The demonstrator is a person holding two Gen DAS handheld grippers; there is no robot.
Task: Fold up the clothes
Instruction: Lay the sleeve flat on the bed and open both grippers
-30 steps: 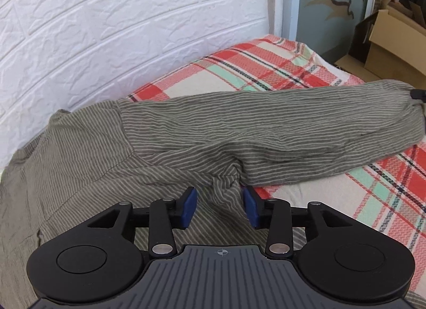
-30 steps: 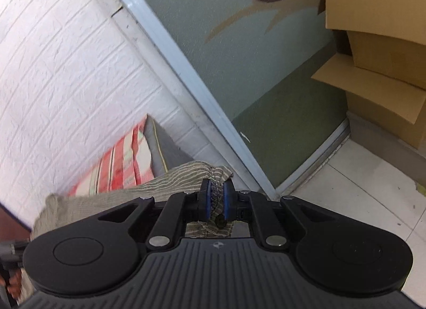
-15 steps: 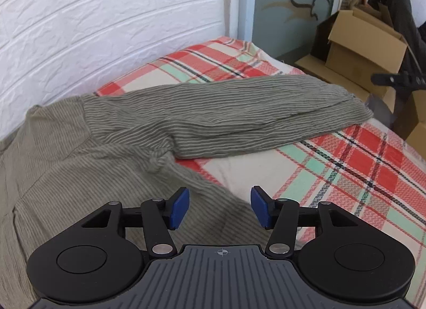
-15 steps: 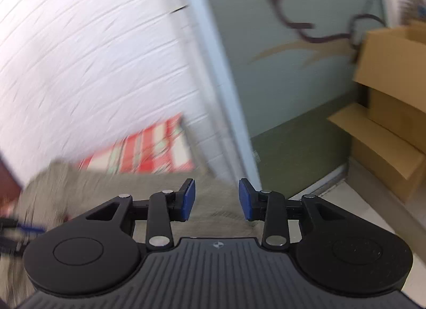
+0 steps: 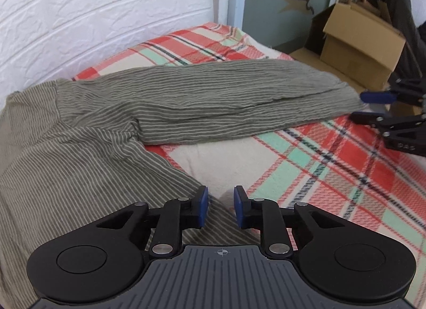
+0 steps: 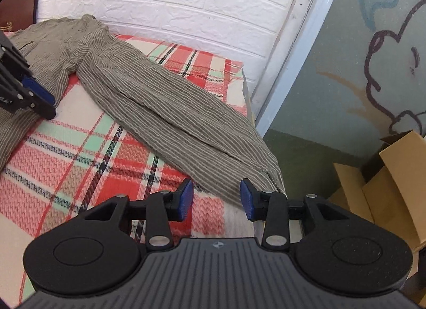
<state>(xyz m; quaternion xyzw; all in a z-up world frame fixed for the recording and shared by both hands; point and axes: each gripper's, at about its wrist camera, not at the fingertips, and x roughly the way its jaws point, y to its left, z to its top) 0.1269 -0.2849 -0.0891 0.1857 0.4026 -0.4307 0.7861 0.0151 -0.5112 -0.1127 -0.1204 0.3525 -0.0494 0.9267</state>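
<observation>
Lying spread on the plaid blanket [image 5: 306, 170] of the bed, the grey striped garment [image 5: 80, 154] has its body bunched toward the white brick wall [image 5: 106, 16], at about 9 to 10 o'clock in the left wrist view. One sleeve [image 5: 213, 101] is laid out flat, long axis running from 9 toward 3 o'clock there, and from 10 down to 5 o'clock in the right wrist view [image 6: 170, 112].

Cuff end: just ahead of the right hand-held gripper [image 6: 216, 199], at its 12 to 1 o'clock, near the bed's edge. Judgement: the right one is nearer the cuff.

Hem edge of the body: passes under the left hand-held gripper [image 5: 220, 207], slanting off to 10 o'clock. Judgement: the left one is nearer the body and armpit.

Left hand-held gripper: jaws part-open and closing; fabric edge shows in the gap, pads not pressing on it. Nothing held.

Right hand-held gripper: jaws part-open, closing; only blanket and cuff tip seen between, ungripped.
</observation>
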